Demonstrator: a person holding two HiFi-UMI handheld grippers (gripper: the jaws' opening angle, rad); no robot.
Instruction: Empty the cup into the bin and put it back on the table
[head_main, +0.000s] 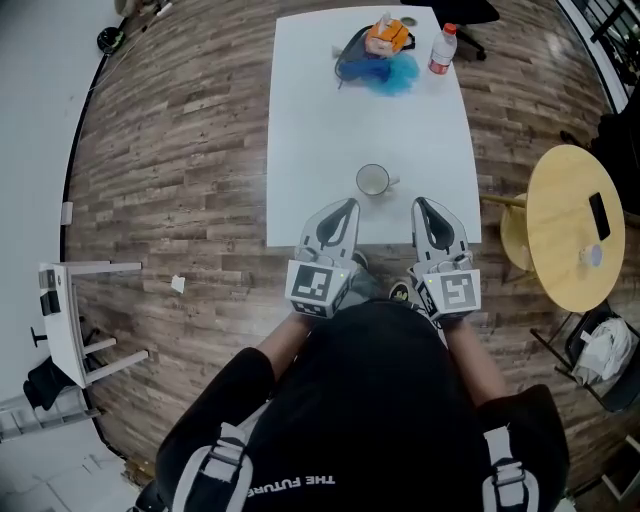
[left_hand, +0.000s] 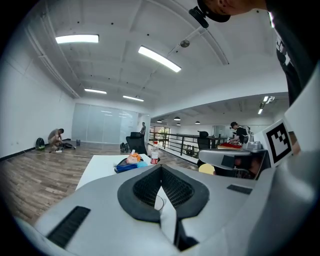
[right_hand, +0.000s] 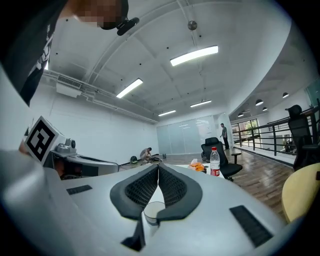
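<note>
Facing a white table (head_main: 330, 130), the person holds both grippers low over its near edge.

At far left, a white stand (head_main: 65, 320) sits on the wooden floor, well apart from the table. The left gripper (head_main: 343, 207) has its jaws together with nothing between them; its own view shows the dark pads meeting at the tips. The cup (head_main: 373, 180) stands upright on the table just beyond the two grippers' tips, between them, and neither touches it. The right gripper (head_main: 420, 204) is likewise closed and empty, its pads meeting above a glimpse of the cup's rim. At the table's far end lie a blue bag (head_main: 385, 65) and a bottle (head_main: 442, 48). A round yellow table (head_main: 560, 230) stands at right.

By this evidence the task has not begun: grasping the cup, carrying it, emptying it and returning it all remain. Either gripper's jaws would have to open first.

No bin can be identified in any view. Whether the cup holds anything cannot be told. The person's torso hides the floor directly below.
</note>
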